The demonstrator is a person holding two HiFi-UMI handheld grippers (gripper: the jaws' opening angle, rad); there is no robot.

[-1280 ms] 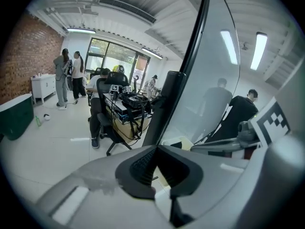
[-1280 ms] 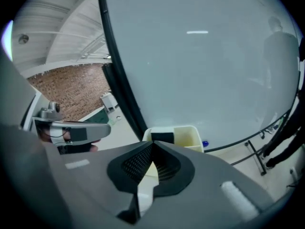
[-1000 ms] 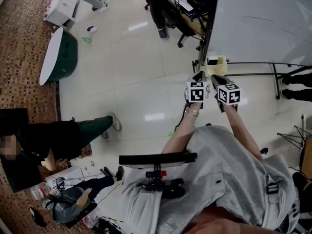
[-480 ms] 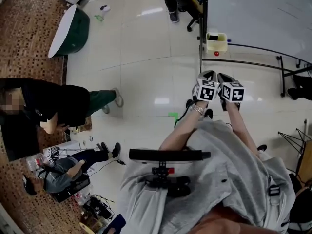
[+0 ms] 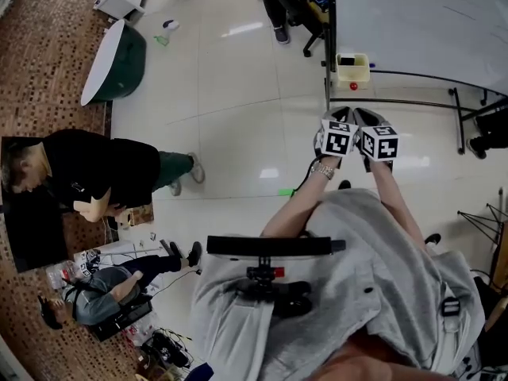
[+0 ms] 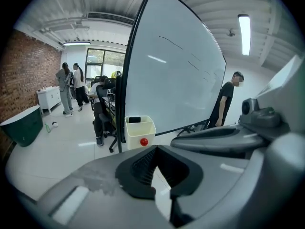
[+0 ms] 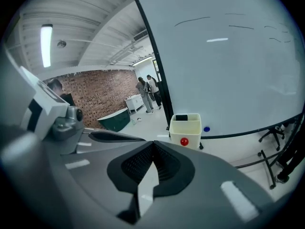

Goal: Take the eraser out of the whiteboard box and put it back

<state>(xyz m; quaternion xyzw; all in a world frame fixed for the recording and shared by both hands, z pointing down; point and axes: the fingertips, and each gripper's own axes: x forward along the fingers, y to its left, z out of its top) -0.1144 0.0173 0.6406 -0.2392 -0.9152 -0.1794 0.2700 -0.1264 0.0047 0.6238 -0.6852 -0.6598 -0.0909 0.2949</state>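
Observation:
The cream whiteboard box (image 5: 352, 70) hangs at the lower left corner of the whiteboard (image 5: 421, 22), with the black eraser (image 5: 347, 60) standing in it and a red magnet (image 5: 354, 86) on its front. Both gripper views face the box (image 6: 140, 130) (image 7: 185, 129) from a distance, the eraser (image 6: 135, 119) (image 7: 181, 118) showing at its top. My left gripper (image 5: 343, 117) and right gripper (image 5: 366, 118) are held side by side in the air, short of the box. Both are shut with nothing between the jaws (image 6: 155, 148) (image 7: 153, 145).
The whiteboard's stand bars and feet (image 5: 413, 101) run along the floor under the board. A green tub (image 5: 115, 58) lies at far left. One person bends over (image 5: 95, 173), another sits on the floor (image 5: 103, 308). A person in black (image 6: 228, 99) stands beside the board.
Both grippers have travelled forward together, side by side and still shut. The head view has swung, so the box now sits higher in it. The person in black at left has shifted.

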